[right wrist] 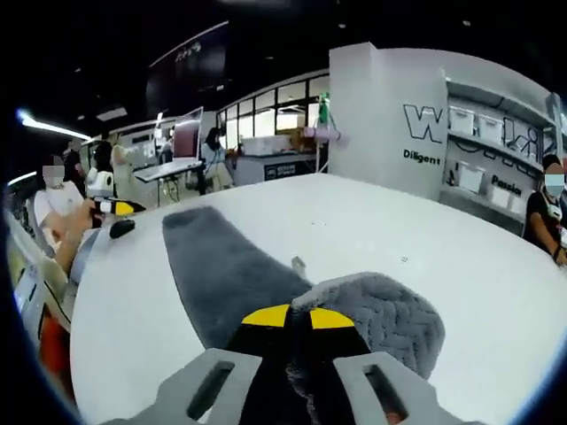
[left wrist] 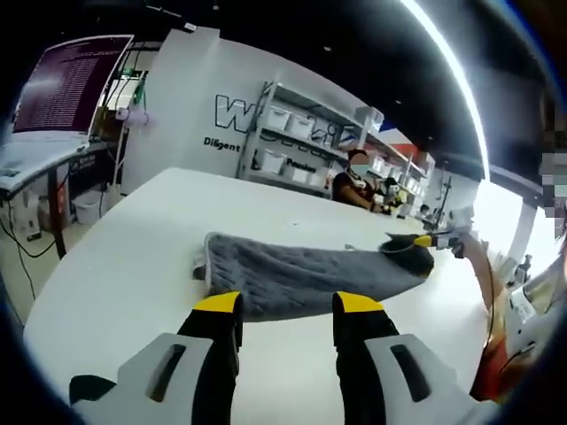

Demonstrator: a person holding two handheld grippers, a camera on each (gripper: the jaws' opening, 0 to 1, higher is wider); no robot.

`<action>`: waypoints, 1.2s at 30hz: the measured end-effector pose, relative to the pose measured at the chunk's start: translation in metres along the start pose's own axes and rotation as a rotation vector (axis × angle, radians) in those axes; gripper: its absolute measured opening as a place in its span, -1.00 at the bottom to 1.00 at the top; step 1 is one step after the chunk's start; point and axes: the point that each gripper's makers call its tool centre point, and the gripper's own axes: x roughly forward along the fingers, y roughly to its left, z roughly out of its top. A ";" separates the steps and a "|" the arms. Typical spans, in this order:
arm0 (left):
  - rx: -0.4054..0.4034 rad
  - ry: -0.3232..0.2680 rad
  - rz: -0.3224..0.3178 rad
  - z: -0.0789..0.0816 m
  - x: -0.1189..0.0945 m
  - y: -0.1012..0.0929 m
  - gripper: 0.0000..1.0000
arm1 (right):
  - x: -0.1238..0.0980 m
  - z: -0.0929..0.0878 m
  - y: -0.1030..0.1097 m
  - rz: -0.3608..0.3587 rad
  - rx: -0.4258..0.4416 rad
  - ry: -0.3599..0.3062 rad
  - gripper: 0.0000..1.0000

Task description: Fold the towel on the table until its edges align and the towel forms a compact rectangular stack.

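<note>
Grey towel lies stretched out flat on white table. Left hand-held gripper hovers just short of the towel's near edge, jaws spread, holding nothing. Right hand-held gripper has its jaws pinched together on a bunched towel corner, raised off the table; the rest trails away flat.

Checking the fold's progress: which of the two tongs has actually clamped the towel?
The right tongs: its yellow tips are closed on a raised fold of the grey towel. The left tongs stands open, short of the towel's edge.
</note>
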 end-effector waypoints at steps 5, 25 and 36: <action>0.010 0.006 -0.010 -0.004 -0.004 -0.013 -0.21 | 0.013 0.016 0.011 0.026 -0.019 -0.019 -0.97; 0.006 0.029 -0.046 -0.023 -0.026 -0.045 0.25 | 0.061 0.046 0.058 0.173 -0.070 -0.018 -0.97; -0.012 0.090 -0.019 -0.046 -0.034 -0.050 0.89 | 0.083 0.066 0.085 0.244 -0.103 -0.027 -0.97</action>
